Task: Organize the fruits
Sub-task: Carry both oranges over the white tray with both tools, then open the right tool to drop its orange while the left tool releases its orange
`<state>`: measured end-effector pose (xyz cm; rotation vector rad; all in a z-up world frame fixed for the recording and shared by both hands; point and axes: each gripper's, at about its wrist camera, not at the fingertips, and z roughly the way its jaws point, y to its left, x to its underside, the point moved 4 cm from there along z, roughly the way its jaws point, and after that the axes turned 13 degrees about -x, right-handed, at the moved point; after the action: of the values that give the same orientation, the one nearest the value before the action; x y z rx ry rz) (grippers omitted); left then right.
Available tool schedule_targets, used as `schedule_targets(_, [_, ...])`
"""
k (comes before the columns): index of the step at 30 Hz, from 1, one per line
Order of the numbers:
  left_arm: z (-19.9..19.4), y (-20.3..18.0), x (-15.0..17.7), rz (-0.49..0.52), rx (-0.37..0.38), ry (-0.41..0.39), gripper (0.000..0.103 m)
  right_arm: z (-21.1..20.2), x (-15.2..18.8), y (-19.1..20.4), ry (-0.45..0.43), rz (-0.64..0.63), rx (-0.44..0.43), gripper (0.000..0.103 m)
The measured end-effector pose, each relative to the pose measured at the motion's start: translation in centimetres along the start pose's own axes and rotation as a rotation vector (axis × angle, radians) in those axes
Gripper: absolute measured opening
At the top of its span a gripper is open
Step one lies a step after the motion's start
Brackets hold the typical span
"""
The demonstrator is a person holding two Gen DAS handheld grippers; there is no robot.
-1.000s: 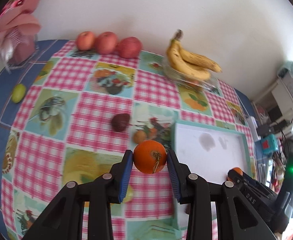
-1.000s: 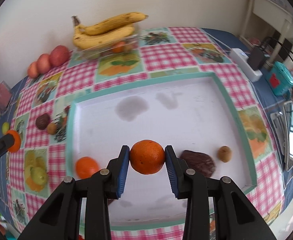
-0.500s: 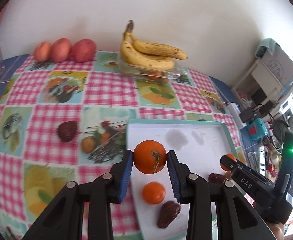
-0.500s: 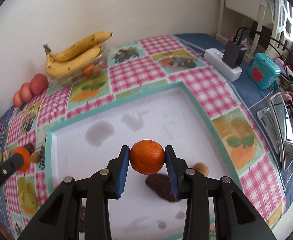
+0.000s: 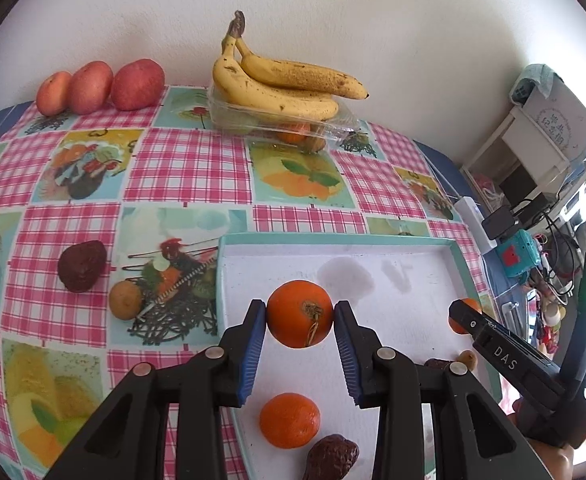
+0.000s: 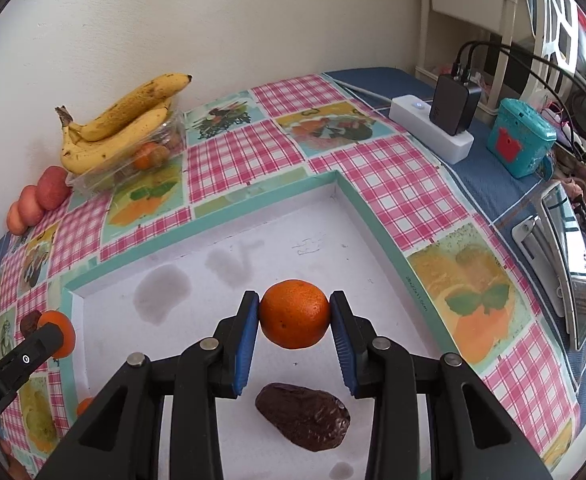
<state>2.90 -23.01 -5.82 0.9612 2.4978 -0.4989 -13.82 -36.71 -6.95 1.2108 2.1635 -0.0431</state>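
Both grippers are carrying fruit over the tray. The left gripper point(image 5: 300, 318) is clamped on a stemmed orange point(image 5: 300, 313), its blue pads pressed to either side, and holds it above the near-left part of the white tray point(image 5: 335, 239). The right gripper point(image 6: 294, 317) is closed on a second orange point(image 6: 295, 314), held above the tray's near middle.

Already lying in the tray are a loose orange point(image 5: 289, 420), a dark wrinkled avocado point(image 6: 303, 416) just below the right gripper, another avocado point(image 5: 332, 456) at the near edge, and a small brown fruit point(image 5: 467, 359) toward the right side. Outside it, on the checked tablecloth point(image 5: 185, 168), a third avocado point(image 5: 81, 266) and a small brown round fruit point(image 5: 125, 300) lie to the tray's left. Bananas point(image 5: 281, 84) rest on a clear container by the wall, with three red apples point(image 5: 101, 86) farther left.

The step in hand looks like placing: each orange has to come down onto bare tray floor, probably near the loose orange, then the jaws spread. The right gripper should shift clear of the avocado beneath it first. Round fruit may roll once released, so a low, gentle release seems wise.
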Motion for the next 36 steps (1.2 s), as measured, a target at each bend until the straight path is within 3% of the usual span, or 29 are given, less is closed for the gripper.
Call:
schedule_targets(16, [3.2,-0.4,2.0,0.053,-0.073,0.092,0.037,1.8,0.9,-1.9,0.046,0.015,0.053,0.038])
schedule_targets(30, [3.3,-0.8,2.0,0.086,-0.094,0.111,0.039,1.8,0.8,-2.0,0.057,0.023,0.057,0.038])
schedule_targets(31, [3.3,-0.9,2.0,0.092,-0.096,0.116,0.039,1.7,0.8,-1.9,0.061,0.018,0.061,0.039])
schedule_targets(34, [2.6,-1.1,1.7,0.105,-0.100,0.113,0.046,1.2,0.4,-1.6,0.054,0.005,0.072,0.060])
schedule_targets(36, [2.0,-1.2,1.3,0.111,-0.104,0.103,0.055,0.6,0.1,-1.3,0.048,-0.005,0.067,0.062])
